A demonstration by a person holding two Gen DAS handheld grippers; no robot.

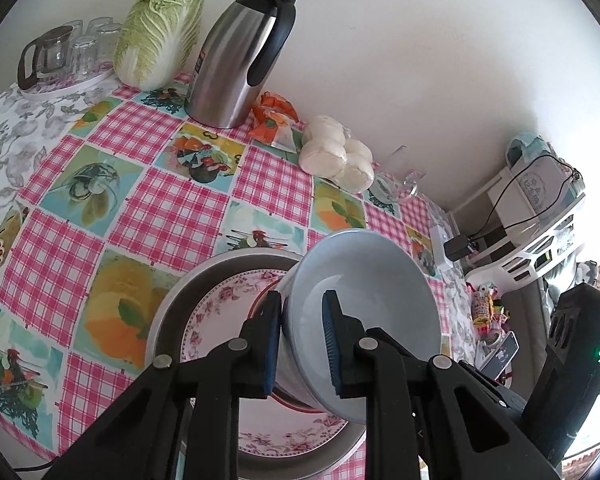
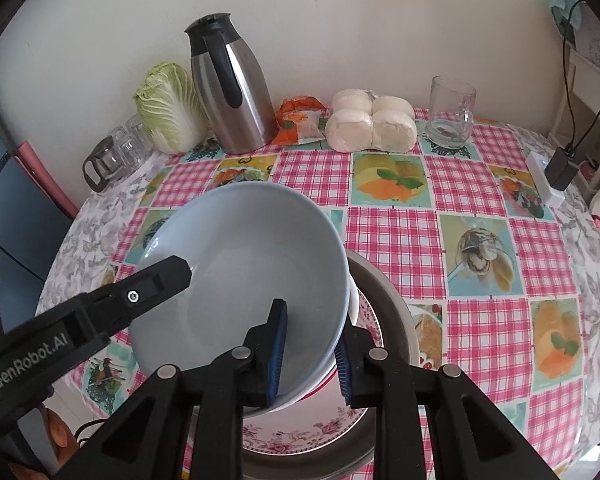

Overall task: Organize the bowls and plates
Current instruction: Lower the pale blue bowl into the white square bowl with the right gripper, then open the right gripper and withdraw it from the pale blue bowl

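A pale blue bowl (image 1: 364, 292) (image 2: 244, 264) hangs tilted over a floral plate (image 1: 220, 312) (image 2: 300, 436) that lies in a round metal basin (image 1: 172, 304) (image 2: 392, 308). A white bowl with a red rim (image 2: 320, 388) is nested under the blue one. My left gripper (image 1: 303, 300) is shut on the bowl's rim, one pad inside and one outside. In the right wrist view, one of its fingers (image 2: 160, 280) reaches over the far left rim. My right gripper (image 2: 311, 328) is shut on the near right rim the same way. Its body (image 1: 580, 344) shows at the right edge of the left wrist view.
Along the wall stand a steel thermos jug (image 1: 240, 52), a cabbage (image 1: 160, 36), an orange packet (image 1: 272, 120), bagged white buns (image 1: 336, 152), a glass mug (image 2: 450, 112) and a tray of glasses (image 1: 68, 56). A white power strip (image 2: 546, 178) lies at the table's right edge.
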